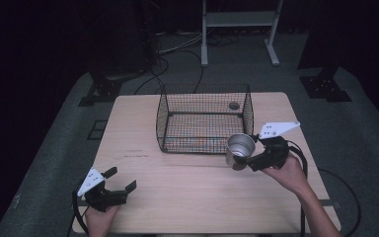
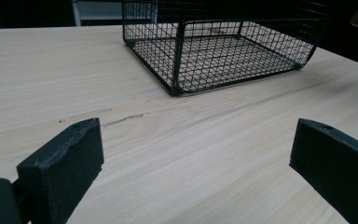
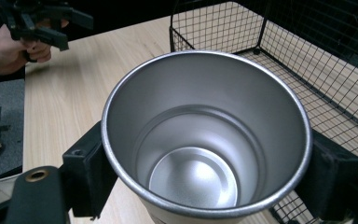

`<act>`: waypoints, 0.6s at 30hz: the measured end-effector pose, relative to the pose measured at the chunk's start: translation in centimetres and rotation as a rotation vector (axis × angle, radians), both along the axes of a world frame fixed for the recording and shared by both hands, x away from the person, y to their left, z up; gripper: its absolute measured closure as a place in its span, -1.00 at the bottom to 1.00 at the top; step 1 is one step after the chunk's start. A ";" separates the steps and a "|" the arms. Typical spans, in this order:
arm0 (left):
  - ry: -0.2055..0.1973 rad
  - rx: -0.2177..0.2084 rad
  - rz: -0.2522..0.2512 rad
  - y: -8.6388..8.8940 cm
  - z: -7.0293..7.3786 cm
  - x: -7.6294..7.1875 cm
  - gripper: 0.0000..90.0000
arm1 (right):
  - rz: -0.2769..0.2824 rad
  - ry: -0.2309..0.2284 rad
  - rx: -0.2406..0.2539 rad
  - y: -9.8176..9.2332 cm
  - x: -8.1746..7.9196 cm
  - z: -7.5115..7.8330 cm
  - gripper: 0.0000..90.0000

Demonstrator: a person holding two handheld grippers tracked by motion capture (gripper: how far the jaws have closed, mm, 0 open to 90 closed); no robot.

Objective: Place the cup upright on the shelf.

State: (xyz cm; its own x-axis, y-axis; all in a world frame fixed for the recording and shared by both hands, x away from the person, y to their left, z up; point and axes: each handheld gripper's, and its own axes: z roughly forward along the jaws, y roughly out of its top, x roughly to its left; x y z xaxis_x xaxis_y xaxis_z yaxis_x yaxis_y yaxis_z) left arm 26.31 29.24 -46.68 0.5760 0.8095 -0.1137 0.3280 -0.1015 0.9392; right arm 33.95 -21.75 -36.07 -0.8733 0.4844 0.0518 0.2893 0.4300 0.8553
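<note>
A shiny metal cup [image 1: 240, 149] hangs tilted above the table, just off the front right corner of a black wire basket [image 1: 205, 121]. My right gripper [image 1: 239, 159] is shut on the cup, one jaw on each side of its wall. The cup [image 3: 205, 140] is empty, its open mouth facing the right gripper's camera, with the basket [image 3: 307, 60] behind it. My left gripper [image 1: 122, 178] is held open over the table's front left, nothing between its jaws. The left gripper [image 2: 193, 158] points toward the basket [image 2: 177, 56] across bare wood.
The light wooden table [image 1: 177, 197] has a small round hole [image 1: 234, 105] behind the basket. Grey floor surrounds it, with cables [image 1: 177, 49] and a white frame [image 1: 237, 29] beyond the far edge. A person's hand holds the left gripper [image 3: 42, 23].
</note>
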 end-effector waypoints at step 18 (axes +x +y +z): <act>0.005 0.004 -0.005 -0.1 -0.1 -0.1 -0.97 | 0.005 -0.009 -0.007 1.3 2.3 2.7 -0.61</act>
State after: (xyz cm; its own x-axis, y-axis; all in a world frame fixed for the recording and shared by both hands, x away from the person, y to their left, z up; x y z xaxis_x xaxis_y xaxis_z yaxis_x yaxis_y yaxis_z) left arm 26.24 29.10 -46.74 0.5794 0.8071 -0.1134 0.3323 -0.1069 0.9371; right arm 36.25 -20.44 -33.42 -0.8760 0.4806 0.0409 0.2799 0.4374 0.8546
